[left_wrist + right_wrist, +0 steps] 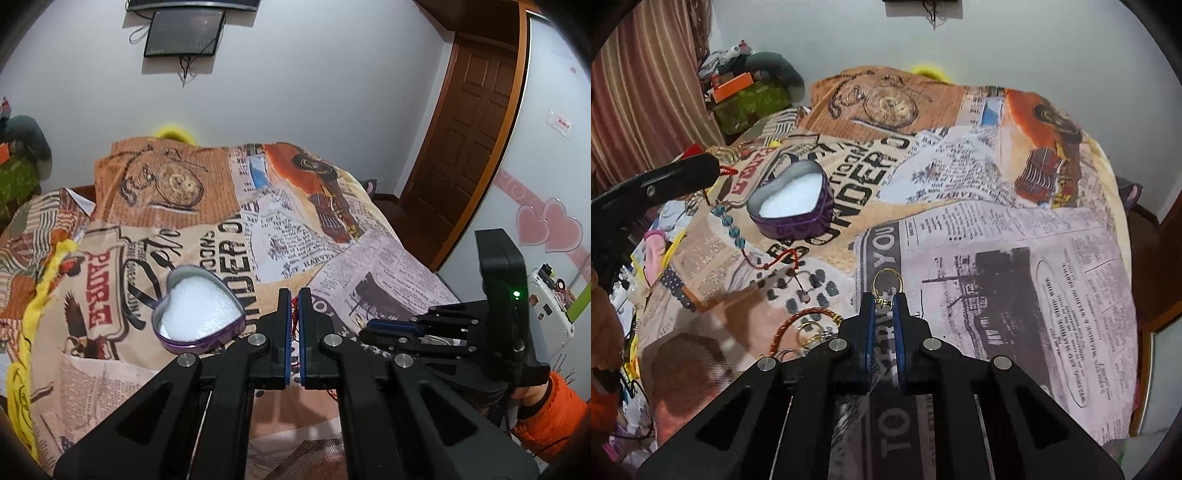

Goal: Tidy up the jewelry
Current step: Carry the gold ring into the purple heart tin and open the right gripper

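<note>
A purple heart-shaped tin [197,312] [792,201] with white foam inside lies open on the printed cloth. My left gripper [294,295] is shut on the red cord [294,318] of a bracelet, just right of the tin. In the right wrist view that left gripper [711,166] holds the bracelet [728,220], whose turquoise beads hang down to the cloth. My right gripper [885,299] is shut on a gold ring [886,281] that sticks out past its tips, low over the cloth. The right gripper [365,332] also shows at the right of the left wrist view.
A braided red bracelet [803,321] and several gold rings [809,332] lie on the newspaper-print cloth [997,240] near my right gripper's left side. Clutter lines the left edge [657,254]. A wooden door [465,147] and wall stand beyond the cloth.
</note>
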Available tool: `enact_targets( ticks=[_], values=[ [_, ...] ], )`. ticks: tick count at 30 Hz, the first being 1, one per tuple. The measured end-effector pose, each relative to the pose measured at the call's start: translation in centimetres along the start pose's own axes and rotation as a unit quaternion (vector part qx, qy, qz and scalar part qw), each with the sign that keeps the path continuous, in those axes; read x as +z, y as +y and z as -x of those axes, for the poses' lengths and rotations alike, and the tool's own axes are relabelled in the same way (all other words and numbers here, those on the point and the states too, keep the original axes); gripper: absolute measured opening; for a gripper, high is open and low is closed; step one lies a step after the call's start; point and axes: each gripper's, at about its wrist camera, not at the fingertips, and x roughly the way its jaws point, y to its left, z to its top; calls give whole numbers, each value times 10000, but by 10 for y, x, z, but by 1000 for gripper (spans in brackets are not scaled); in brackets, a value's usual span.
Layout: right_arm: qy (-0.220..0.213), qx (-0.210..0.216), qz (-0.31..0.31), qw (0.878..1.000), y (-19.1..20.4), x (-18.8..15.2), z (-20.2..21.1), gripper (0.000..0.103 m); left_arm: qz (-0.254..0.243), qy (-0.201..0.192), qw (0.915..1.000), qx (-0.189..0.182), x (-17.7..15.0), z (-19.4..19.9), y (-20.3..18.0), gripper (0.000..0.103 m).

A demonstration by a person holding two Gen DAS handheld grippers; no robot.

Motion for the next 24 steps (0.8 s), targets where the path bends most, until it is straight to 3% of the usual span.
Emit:
enact_targets(
  ticks=[13, 24],
  values=[
    [-704, 95, 49, 9975, 30, 27, 45, 9, -161, -454, 9981, 390, 32, 36, 15, 1],
    [-964, 233, 43, 9951, 57, 56, 34, 9, -149, -561, 9967, 574, 56, 34, 44, 1]
  ],
)
